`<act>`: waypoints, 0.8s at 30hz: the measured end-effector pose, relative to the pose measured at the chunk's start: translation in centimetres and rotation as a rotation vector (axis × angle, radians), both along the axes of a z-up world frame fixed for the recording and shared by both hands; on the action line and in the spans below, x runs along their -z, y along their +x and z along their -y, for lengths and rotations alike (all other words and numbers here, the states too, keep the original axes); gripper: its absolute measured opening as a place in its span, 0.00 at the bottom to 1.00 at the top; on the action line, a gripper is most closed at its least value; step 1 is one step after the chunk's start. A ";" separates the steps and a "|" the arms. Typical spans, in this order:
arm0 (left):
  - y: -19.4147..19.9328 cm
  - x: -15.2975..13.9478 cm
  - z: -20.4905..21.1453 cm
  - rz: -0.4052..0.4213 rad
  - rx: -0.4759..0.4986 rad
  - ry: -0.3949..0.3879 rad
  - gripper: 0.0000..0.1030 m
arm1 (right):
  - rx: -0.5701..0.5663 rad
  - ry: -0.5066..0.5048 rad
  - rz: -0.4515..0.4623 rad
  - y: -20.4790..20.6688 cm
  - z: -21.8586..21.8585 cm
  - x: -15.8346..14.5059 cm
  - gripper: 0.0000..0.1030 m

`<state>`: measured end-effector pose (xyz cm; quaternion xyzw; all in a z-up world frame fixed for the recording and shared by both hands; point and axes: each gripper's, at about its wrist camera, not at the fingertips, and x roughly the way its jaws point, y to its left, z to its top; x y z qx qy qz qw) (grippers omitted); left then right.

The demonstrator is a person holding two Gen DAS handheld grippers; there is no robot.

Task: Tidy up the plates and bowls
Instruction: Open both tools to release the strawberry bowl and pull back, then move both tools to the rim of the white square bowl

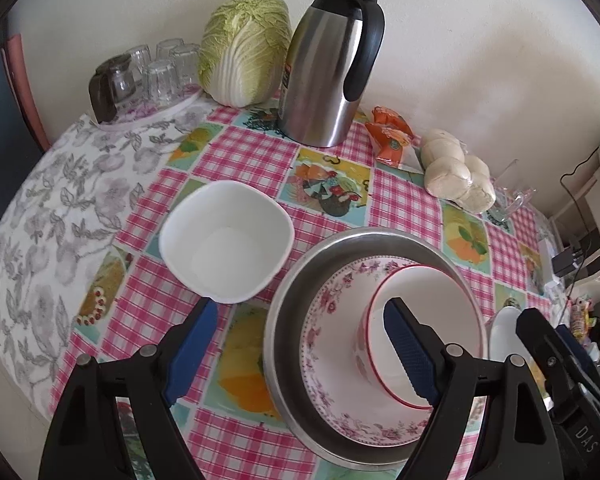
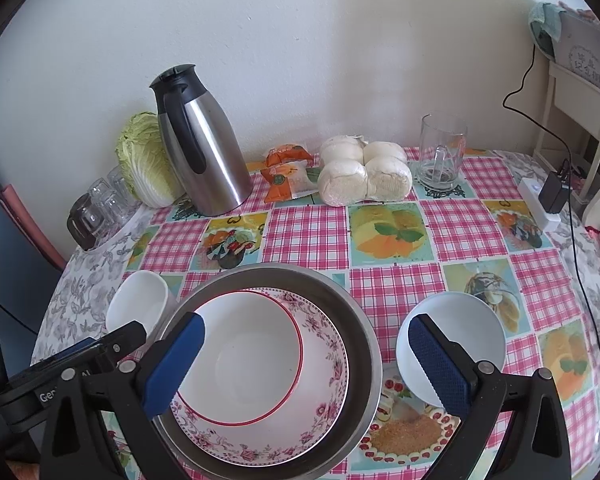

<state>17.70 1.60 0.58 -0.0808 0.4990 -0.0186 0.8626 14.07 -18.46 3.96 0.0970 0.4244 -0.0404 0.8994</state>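
The red-rimmed white ceramic bowl (image 2: pixel 244 356) is sitting inside the floral-patterned pink-and-white plate (image 2: pixel 320 412), and both are nesting in the wide round stainless steel basin (image 2: pixel 364 332), which I am using as my landmark. I am holding both grippers above that basin with nothing between the fingers of either. The left gripper (image 1: pixel 300 352) is standing wide apart, 1 blue pad hanging over the red-rimmed bowl and the other over the checked tablecloth (image 1: pixel 244 156) beside the basin. The right gripper (image 2: pixel 306 364) is also spread fully, straddling the basin's near rim.

2 pieces are waiting outside the stack. The square white ceramic bowl (image 1: pixel 226 240) is resting just beside the basin on its left. The round white bowl (image 2: pixel 452 344) is sitting just beside the basin on its right.

I am judging the risks from here. The square bowl is looking too angular to seat cleanly in the round red-rimmed bowl, so it may be rocking or tipping if I am dropping it in off-centre. Smooth glazed walls may be slipping between the pads if I am pinching only the rim. The 2 grippers are crowding the same basin, so reaching with both at once is risking a collision. The steel thermos jug (image 2: pixel 204 148), well behind the basin, is staying clear of my path.
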 end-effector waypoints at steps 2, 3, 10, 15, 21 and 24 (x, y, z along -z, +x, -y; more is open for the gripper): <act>-0.1 -0.2 0.1 0.014 -0.007 0.038 0.85 | -0.004 -0.011 -0.002 0.0 -0.1 0.0 1.00; -0.1 -0.3 0.0 0.020 -0.012 0.054 0.90 | -0.006 -0.015 -0.004 0.0 -0.2 0.0 1.00; -0.2 -0.7 -0.3 0.062 -0.030 0.135 0.92 | -0.029 -0.035 -0.006 0.1 -0.7 0.2 1.00; -0.3 -1.1 -0.4 0.078 -0.049 0.203 0.92 | -0.036 -0.049 -0.015 0.2 -1.1 0.5 1.00; -0.4 -1.4 -1.3 0.085 -0.066 0.200 0.93 | -0.043 -0.070 -0.018 0.0 -1.6 0.7 1.00; -0.3 -1.2 -2.0 0.079 -0.077 0.195 0.93 | -0.049 -0.090 -0.023 0.0 -2.1 0.8 1.00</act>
